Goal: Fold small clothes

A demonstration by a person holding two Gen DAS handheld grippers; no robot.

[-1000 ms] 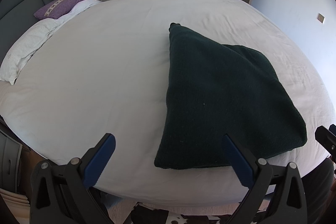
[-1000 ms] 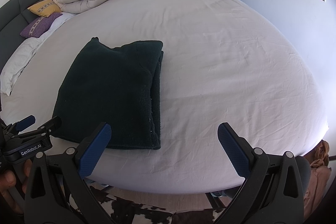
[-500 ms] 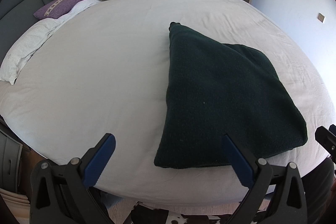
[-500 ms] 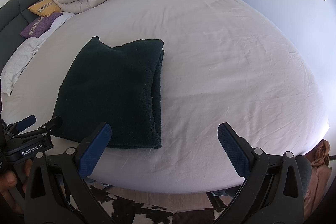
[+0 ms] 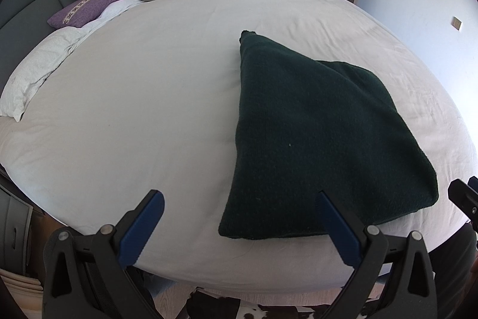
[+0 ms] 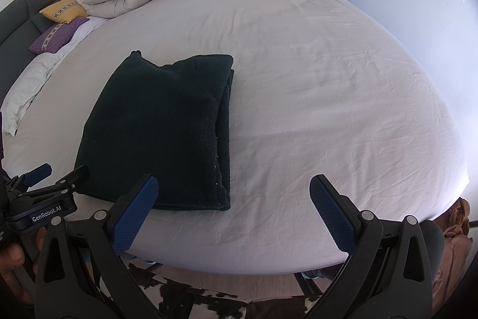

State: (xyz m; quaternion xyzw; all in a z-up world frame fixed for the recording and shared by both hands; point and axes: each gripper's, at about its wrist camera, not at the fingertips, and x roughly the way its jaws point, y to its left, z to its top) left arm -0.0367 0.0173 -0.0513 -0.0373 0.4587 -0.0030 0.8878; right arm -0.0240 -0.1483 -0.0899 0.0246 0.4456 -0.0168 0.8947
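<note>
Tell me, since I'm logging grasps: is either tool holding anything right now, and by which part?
Nothing is held. The left tool and right tool are both open and short of the folded dark green garment, which lies free on the bed.

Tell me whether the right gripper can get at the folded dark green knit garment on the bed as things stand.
Probably yes. The right gripper has its jaws open and hangs at the bed's near edge, and the folded dark green knit garment lies just ahead to its left on the white sheet with nothing between.
</note>
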